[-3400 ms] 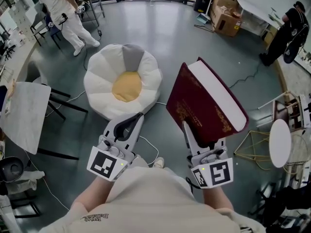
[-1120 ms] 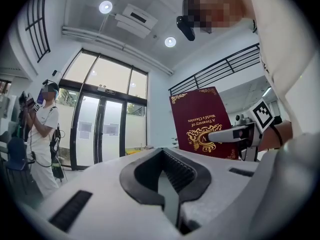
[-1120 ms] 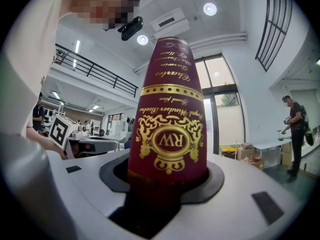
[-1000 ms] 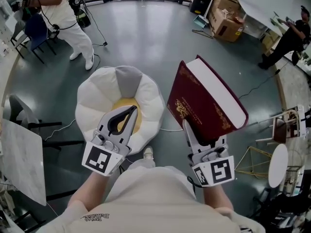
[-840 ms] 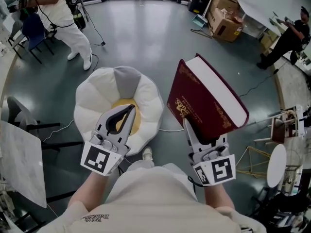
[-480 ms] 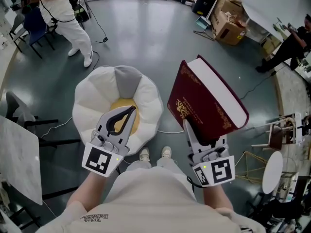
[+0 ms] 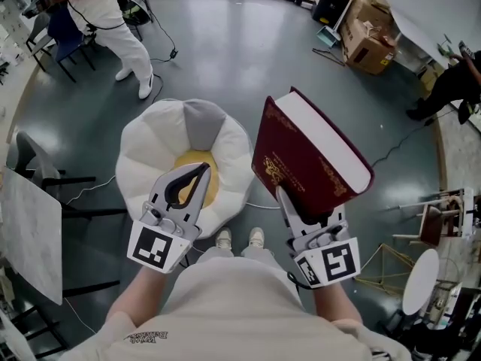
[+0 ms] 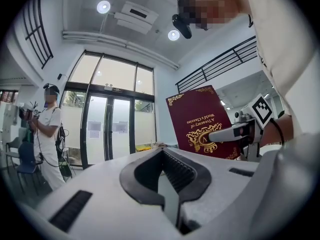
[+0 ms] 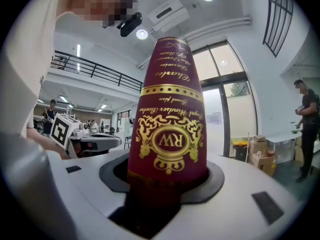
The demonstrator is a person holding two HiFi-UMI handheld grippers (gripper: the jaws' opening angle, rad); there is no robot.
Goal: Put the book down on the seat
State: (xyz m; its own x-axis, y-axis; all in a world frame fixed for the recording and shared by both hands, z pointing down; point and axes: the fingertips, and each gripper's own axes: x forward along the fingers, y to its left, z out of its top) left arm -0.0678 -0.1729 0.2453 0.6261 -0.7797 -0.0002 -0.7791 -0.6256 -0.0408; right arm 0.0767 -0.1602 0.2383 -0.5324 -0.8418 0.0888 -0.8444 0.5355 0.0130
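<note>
The book (image 7: 301, 164) is thick and dark red, with gold ornament and white page edges. It stands tilted above the floor, just right of the seat. My right gripper (image 7: 284, 195) is shut on its lower end, and its spine (image 9: 167, 119) rises between the jaws. The seat (image 7: 146, 156) is a white flower-shaped cushion with a yellow centre and one grey petal. My left gripper (image 7: 201, 171) hangs over the seat's near right part, shut and holding nothing. In the left gripper view the book's cover (image 8: 200, 129) shows to the right of the shut left gripper (image 8: 167, 184).
A person in white (image 7: 105, 21) stands beyond the seat at the top left. A marble-topped table (image 7: 26, 232) is at the left, cardboard boxes (image 7: 372, 43) at the back right, and a round white side table (image 7: 421, 280) at the right. My shoes (image 7: 240, 238) touch the seat's near edge.
The right gripper has carried the book a little to the left, closer to the seat. My feet have come up to the seat's near edge. The left gripper stays shut over the seat.
</note>
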